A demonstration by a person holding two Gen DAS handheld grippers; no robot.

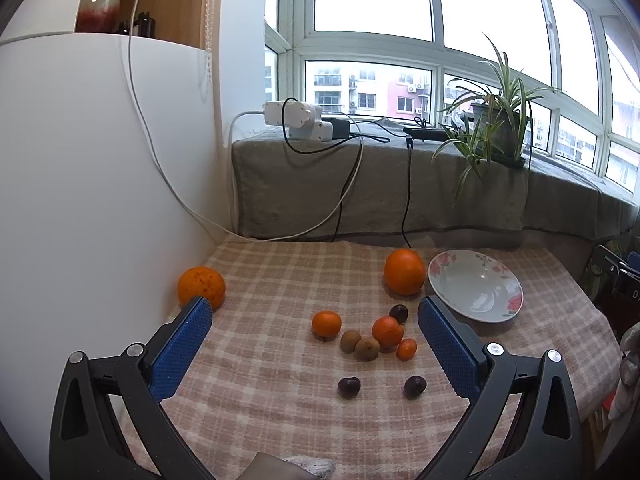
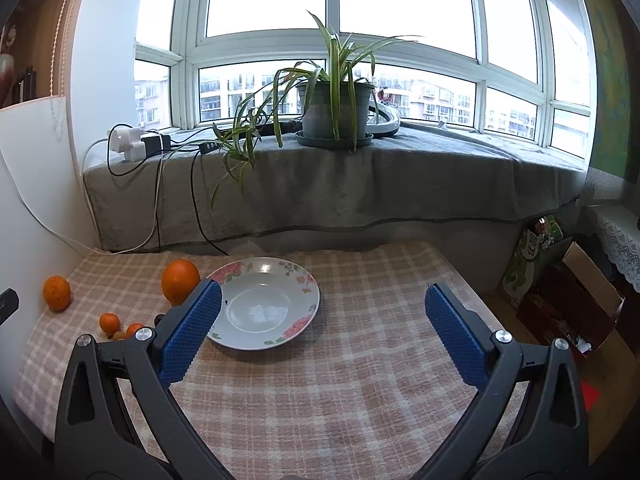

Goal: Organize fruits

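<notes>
Fruit sorting not yet begun: both grippers wide and empty above the bench.

The plate (image 2: 264, 304), centre of the right view, holds nothing. In the left view, oranges (image 1: 404, 271), small oranges (image 1: 326, 323), kiwis (image 1: 367, 349) and dark plums (image 1: 349, 387) lie loose mid-frame between the left gripper (image 1: 316, 316)'s spread jaws. The right gripper (image 2: 322, 300) is likewise empty. The next move likely means closing on one fruit.

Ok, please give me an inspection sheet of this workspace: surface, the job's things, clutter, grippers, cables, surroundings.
Surface: checked cloth covers the table.
Job's things: flowered plate empty; large orange beside it; second large orange near the white panel; small oranges, kiwis and dark fruits loose in between.
Clutter: nothing seen on the cloth.
Grippers: left gripper and right gripper open, holding nothing.
Cables: white and black cables hang from the sill.
Surroundings: potted plant, windows, boxes at right.
</notes>
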